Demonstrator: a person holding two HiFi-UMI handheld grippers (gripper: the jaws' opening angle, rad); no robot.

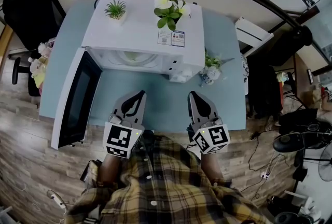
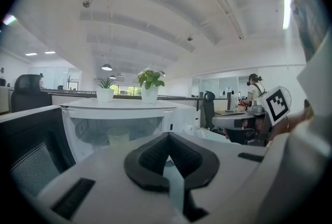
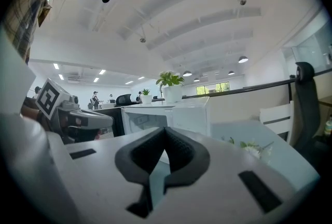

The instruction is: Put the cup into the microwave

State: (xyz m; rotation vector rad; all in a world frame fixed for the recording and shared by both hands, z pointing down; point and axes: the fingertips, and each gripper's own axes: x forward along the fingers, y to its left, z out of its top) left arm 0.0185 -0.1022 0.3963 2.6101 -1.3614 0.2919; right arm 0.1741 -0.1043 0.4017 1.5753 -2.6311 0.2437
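The white microwave [image 1: 142,36] stands on the blue table [image 1: 171,103] with its door [image 1: 78,98] swung wide open to the left. A pale cup [image 1: 131,56] sits inside the cavity; in the left gripper view the cup [image 2: 118,137] shows through the opening, upright. My left gripper [image 1: 138,95] and my right gripper [image 1: 195,95] hover side by side over the table's near edge, a short way in front of the microwave. Both are shut with nothing between their jaws. In their own views the left gripper [image 2: 168,139] and the right gripper [image 3: 166,137] point toward the microwave [image 3: 168,114].
A small potted plant [image 1: 115,10] and a white-flowered plant [image 1: 170,8] stand on top of the microwave. A little bunch of flowers [image 1: 211,70] lies on the table at its right. A black chair [image 1: 26,8] is at the left and a white chair [image 1: 252,33] at the right.
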